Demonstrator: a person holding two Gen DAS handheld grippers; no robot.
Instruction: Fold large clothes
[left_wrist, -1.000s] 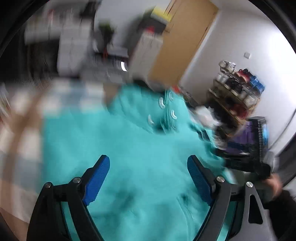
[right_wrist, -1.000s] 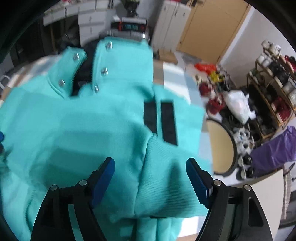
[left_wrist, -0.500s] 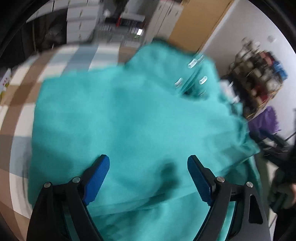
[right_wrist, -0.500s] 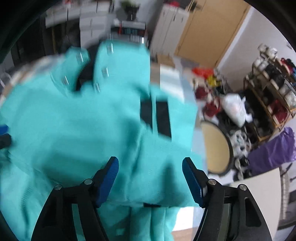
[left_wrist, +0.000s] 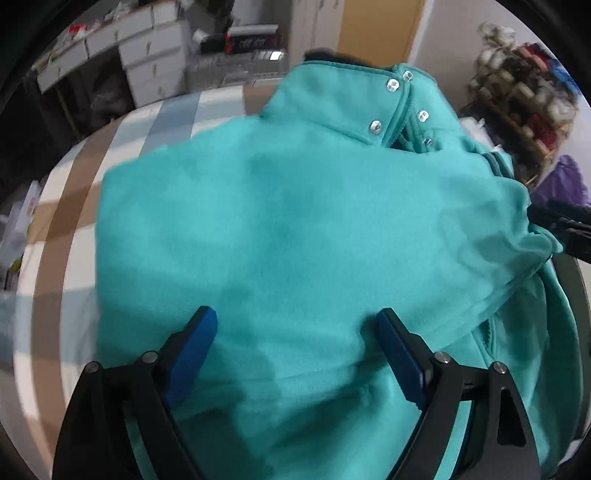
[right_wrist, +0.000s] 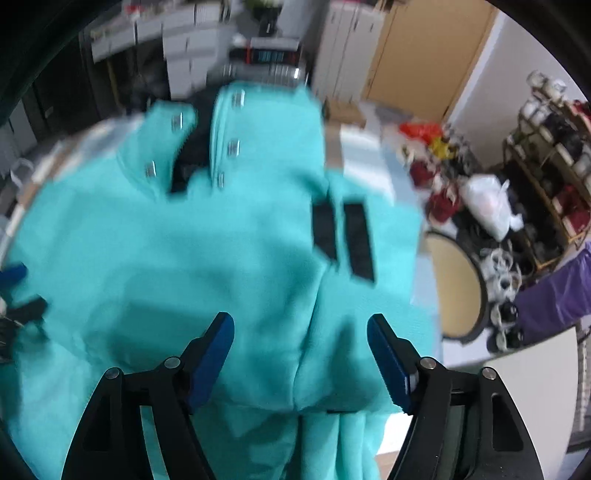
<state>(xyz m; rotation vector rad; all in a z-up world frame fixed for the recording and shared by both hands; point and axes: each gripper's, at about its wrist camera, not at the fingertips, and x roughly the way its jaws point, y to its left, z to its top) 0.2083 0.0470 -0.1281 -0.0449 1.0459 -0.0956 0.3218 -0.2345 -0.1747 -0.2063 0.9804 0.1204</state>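
Note:
A teal pullover with a snap-button collar lies spread on a checked table. My left gripper hovers low over its body, jaws wide and opening; fabric lies beneath them, but the pads do not press it. In the right wrist view the pullover shows a sleeve with two black stripes folded onto the body. My right gripper is over that sleeve's cuff end, jaws opening, not pinching it. Each gripper shows at the edge of the other's view: right gripper, left gripper.
White drawer units stand behind the table. To the right, on the floor, are a round wooden stool top, a white bag, a cluttered shoe rack and purple cloth.
The left gripper has dropped closer to the pullover and tipped downward, so the garment now fills its view. The right gripper has stayed over the folded sleeve.

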